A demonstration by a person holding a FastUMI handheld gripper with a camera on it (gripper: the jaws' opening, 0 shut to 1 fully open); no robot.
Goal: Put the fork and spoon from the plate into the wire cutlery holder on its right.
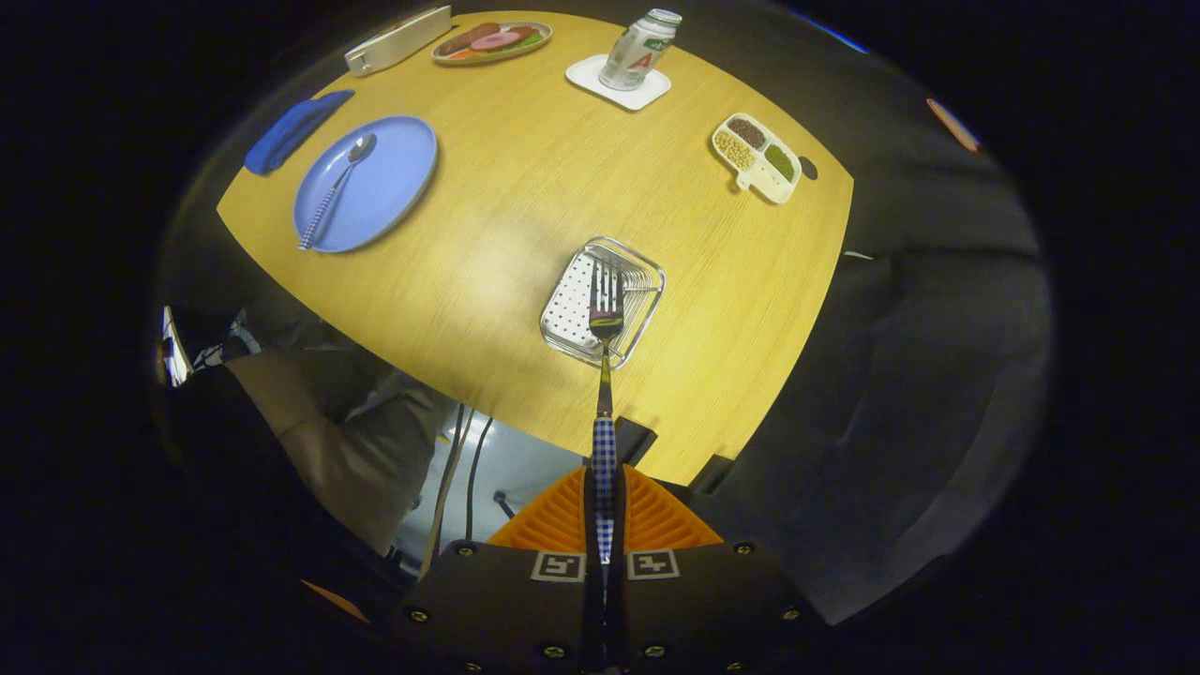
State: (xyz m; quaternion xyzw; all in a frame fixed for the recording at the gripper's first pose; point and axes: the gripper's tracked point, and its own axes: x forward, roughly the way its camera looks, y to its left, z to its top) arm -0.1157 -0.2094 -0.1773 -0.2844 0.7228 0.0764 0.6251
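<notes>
Right, the tool (pixel 605 525) has its two fingers pressed together on the checked handle of the fork (pixel 605 375), and the fork points straight ahead with its tines over the wire cutlery holder (pixel 647 281). The holder sits on the desk (pixel 506 206) just beyond the fingers, near the desk's close edge. From this height I can't tell whether the tines are hovering above the holder or already down among the wires — the view looks down along the handle and flattens that gap.

So where does the task stand? By my reading, about the halfway mark and not quite past it: the fork is off the blue plate (pixel 394 178) and lined up with the holder, but it isn't released yet. The spoon (pixel 336 187) lies on the plate with its bowl towards the far side and its checked handle running to the near rim — well apart from the holder, away to the left across the bare wood.

What's left, as I judge it: lower the fork in, let the fingers part, then cross to the plate for the spoon and bring it over the same way.
</notes>
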